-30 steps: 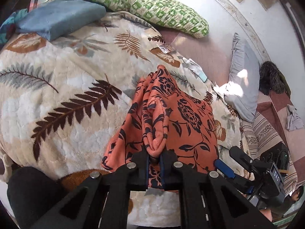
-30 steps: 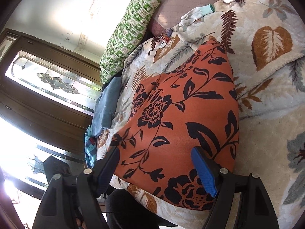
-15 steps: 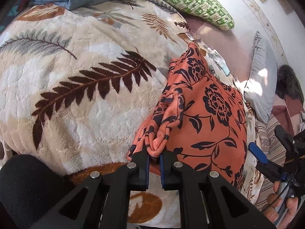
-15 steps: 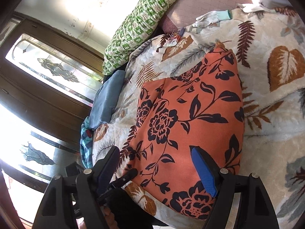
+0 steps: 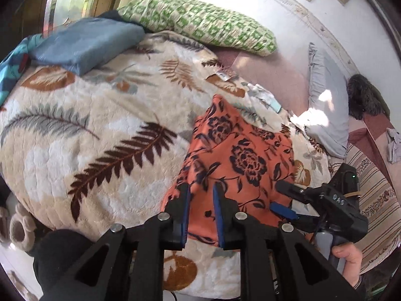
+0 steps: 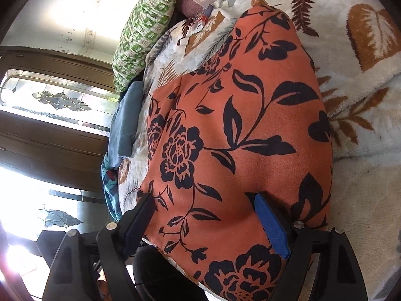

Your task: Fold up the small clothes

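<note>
Our left gripper [image 5: 201, 195] stands slightly parted with nothing between its blue pads, poised over the near edge of the orange floral garment [image 5: 235, 155]. Our right gripper [image 6: 205, 215] is spread wide and empty, its pads [image 6: 272, 225] over the same cloth. The garment lies flat on the leaf-patterned blanket [image 5: 75, 130], with a green pillow [image 5: 200, 22] and folded blue cloth [image 5: 87, 42] beyond.

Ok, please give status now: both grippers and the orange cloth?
Left gripper open, empty. Right gripper open above orange floral cloth. Cloth flat on leaf blanket. Nothing in the way.
</note>
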The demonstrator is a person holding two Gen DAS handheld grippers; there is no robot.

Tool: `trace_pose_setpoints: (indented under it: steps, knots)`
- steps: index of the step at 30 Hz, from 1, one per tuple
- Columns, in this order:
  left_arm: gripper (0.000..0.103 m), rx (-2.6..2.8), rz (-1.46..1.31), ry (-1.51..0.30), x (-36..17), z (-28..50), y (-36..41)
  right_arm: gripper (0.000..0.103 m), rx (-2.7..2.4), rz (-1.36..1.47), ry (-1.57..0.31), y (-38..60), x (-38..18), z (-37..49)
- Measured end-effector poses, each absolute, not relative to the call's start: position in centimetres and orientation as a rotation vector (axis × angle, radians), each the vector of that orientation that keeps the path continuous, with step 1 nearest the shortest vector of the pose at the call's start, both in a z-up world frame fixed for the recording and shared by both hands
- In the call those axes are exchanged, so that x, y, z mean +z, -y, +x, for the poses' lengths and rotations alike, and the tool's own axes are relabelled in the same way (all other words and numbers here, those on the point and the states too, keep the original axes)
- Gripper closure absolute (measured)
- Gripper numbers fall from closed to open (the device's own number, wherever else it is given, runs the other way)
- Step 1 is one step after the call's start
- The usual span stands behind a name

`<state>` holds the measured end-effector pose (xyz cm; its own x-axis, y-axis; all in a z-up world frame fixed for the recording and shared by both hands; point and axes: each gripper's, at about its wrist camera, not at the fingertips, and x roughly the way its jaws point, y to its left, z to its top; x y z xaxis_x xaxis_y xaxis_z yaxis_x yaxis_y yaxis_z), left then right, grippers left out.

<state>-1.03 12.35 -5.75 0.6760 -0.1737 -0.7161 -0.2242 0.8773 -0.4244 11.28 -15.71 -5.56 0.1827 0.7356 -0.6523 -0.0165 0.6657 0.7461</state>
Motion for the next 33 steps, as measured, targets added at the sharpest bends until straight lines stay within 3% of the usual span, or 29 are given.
trace_pose_setpoints:
  steps: [2, 5, 10, 13, 18, 22, 29, 33]
  knots:
    - [0.078, -0.020, -0.502, -0.826, -5.2, 0.6, -11.3, 0.018, 0.599, 0.679, -1.291, 15.5, -5.4, 11.2]
    - [0.077, -0.080, -0.470, -0.864, -6.2, 4.0, -9.4, 0.018, 0.610, 0.702, -1.285, 15.9, -5.6, 11.2]
    - [0.076, -0.019, -0.420, -1.059, -12.5, 8.7, -8.5, 0.018, 0.615, 0.706, -1.311, 15.9, -5.5, 11.5]
    - [0.076, -0.015, -0.359, -1.037, -12.0, 8.6, -7.9, 0.018, 0.629, 0.660, -1.349, 15.7, -4.3, 12.0]
    - [0.076, -0.031, -0.368, -1.046, -12.2, 8.7, -8.1, 0.018, 0.636, 0.684, -1.240, 16.7, -1.5, 14.6]
    - [0.076, -0.035, -0.349, -1.057, -12.3, 8.8, -7.8, 0.018, 0.520, 0.726, -1.348, 17.7, -7.1, 17.1]
    - [0.076, -0.041, -0.360, -1.071, -12.3, 9.0, -8.0, 0.018, 0.571, 0.640, -1.233, 17.5, -1.3, 17.5]
    - [0.076, -0.039, -0.360, -1.080, -12.4, 9.2, -7.9, 0.018, 0.457, 0.657, -1.343, 18.1, -7.2, 19.0]
